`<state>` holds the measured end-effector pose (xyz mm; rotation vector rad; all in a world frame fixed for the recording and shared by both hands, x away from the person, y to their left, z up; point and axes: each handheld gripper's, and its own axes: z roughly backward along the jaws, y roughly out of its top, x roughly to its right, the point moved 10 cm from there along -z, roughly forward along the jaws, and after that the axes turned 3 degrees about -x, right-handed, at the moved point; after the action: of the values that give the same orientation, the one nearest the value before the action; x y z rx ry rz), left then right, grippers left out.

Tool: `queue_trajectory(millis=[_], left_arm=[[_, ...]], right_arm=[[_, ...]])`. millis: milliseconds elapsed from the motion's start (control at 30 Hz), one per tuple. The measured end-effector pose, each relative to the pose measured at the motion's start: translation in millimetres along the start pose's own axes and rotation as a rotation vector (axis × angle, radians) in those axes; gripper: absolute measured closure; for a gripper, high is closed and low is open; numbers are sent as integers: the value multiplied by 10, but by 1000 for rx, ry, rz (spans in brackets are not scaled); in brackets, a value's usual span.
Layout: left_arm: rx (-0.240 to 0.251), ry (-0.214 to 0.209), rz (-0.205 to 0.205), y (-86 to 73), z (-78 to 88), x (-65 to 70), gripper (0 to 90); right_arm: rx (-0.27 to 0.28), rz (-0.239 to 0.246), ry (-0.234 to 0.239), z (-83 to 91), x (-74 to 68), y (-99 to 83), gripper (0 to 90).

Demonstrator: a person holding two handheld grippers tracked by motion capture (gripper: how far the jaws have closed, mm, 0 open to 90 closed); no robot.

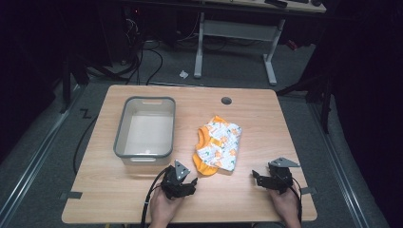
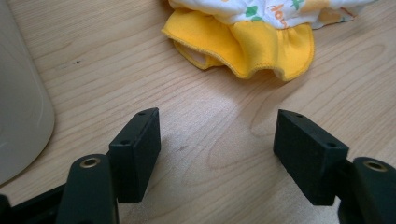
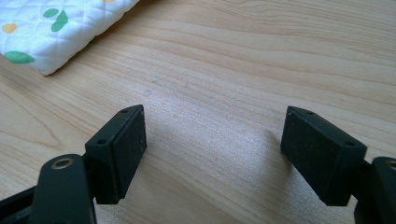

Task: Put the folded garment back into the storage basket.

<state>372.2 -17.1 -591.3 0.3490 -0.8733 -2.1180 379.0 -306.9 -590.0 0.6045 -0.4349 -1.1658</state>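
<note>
- Wooden table [image 1: 266,123] stands over a dark floor strewn with cables.
- Yellow-and-white garment [image 1: 217,146] lies near the table's middle.
- Grey tub [image 1: 145,127] sits just left of the garment.
- Left gripper [image 1: 186,182], jaws spread and empty, rests near the garment's yellow hem.
- Right gripper [image 1: 261,178], jaws spread and empty, sits right of the garment.

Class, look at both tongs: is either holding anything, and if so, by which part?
Nothing is held. The left tongs and right tongs are open above bare table, short of the garment.
</note>
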Motion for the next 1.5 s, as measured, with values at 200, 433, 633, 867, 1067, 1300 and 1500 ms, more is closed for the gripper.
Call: queue_trajectory(millis=[200, 433, 633, 867, 1067, 1300, 1500], left_arm=[[2, 1, 1, 1, -1, 0, 322], [1, -2, 3, 1, 0, -2, 324], [1, -1, 2, 1, -1, -1, 319], [0, -3, 3, 3, -3, 4, 317], [-3, 0, 4, 3, -8, 14, 293], [-2, 5, 8, 5, -10, 12, 289], [-3, 12, 9, 3, -6, 6, 284]], right_arm=[[0, 0, 0, 0, 0, 0, 228], [0, -1, 0, 0, 1, 0, 228], [0, -1, 0, -1, 1, 1, 228], [-1, 0, -1, 0, 2, 0, 228], [0, 2, -1, 0, 3, 1, 228], [-1, 0, 0, 0, 1, -1, 228], [0, 0, -1, 0, 2, 0, 228]])
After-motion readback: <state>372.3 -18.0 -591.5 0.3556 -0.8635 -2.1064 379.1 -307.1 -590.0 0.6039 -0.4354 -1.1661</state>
